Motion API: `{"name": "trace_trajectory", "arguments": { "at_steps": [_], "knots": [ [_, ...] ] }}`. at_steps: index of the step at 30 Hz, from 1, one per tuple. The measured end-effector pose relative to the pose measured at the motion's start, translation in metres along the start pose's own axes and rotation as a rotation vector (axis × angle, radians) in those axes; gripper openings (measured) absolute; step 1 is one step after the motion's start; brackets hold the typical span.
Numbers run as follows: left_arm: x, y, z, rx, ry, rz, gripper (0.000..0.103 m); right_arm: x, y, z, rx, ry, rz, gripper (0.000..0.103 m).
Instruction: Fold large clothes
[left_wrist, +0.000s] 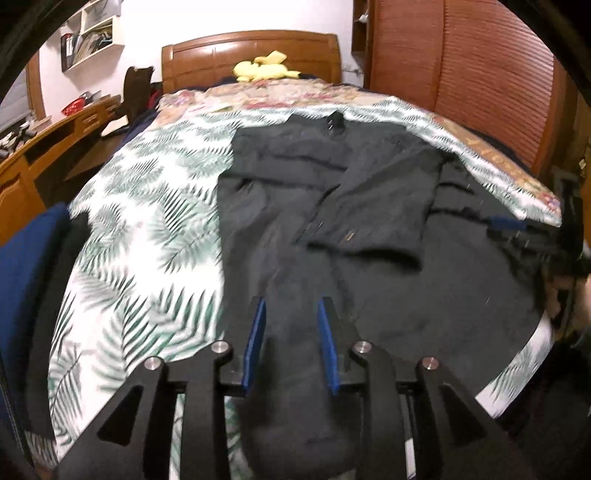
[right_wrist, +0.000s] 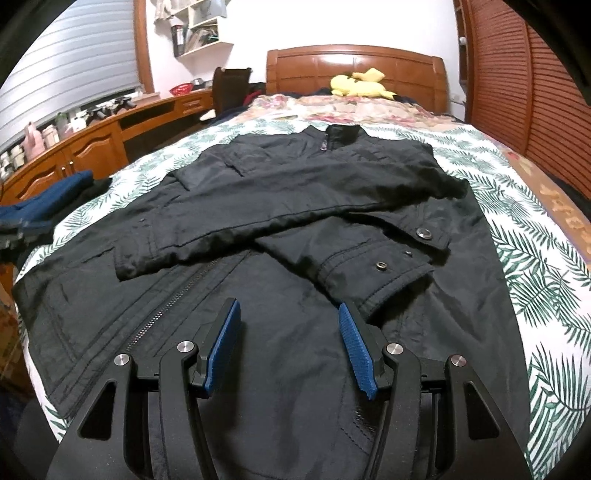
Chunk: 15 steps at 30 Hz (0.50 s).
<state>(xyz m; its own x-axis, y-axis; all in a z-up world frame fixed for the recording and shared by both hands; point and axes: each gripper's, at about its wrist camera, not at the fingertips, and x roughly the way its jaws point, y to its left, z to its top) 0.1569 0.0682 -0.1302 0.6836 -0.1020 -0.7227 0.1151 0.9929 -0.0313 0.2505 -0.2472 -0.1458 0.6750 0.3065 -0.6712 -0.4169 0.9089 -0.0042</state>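
Palm-leaf bedsheet (right_wrist: 524, 236), wooden headboard (right_wrist: 354, 64), yellow plush toy (right_wrist: 356, 85), wooden desk (right_wrist: 92, 144), wall shelf (right_wrist: 201, 31)

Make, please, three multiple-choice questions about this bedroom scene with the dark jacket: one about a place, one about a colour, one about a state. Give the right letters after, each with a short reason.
1. Where does the yellow plush toy lie?
A. at the head of the bed, by the wooden headboard
B. on the jacket's collar
C. on the desk

2. What colour are the pads of the right gripper?
A. red
B. blue
C. white

3. How do the sleeves of the black jacket lie?
A. spread straight out to the sides
B. hanging off the bed
C. folded in across the chest

Answers:
1. A, the toy rests just in front of the headboard, beyond the jacket.
2. B, both pads look blue in the right wrist view.
3. C, both sleeves cross the front panel, cuffs with snap buttons on top.
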Motion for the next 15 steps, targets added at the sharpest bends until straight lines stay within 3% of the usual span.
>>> {"name": "trace_trajectory", "arguments": {
  "at_steps": [10,15],
  "knots": [
    [-0.015,0.013,-0.040,0.025,0.052,0.049,0.028,-0.077,-0.016,-0.011,-0.008,0.001,-0.118,0.057],
    [-0.018,0.023,-0.052,-0.005,0.076,0.051,0.034,-0.102,-0.017,-0.025,-0.046,0.027,-0.159,0.057]
  ]
}}
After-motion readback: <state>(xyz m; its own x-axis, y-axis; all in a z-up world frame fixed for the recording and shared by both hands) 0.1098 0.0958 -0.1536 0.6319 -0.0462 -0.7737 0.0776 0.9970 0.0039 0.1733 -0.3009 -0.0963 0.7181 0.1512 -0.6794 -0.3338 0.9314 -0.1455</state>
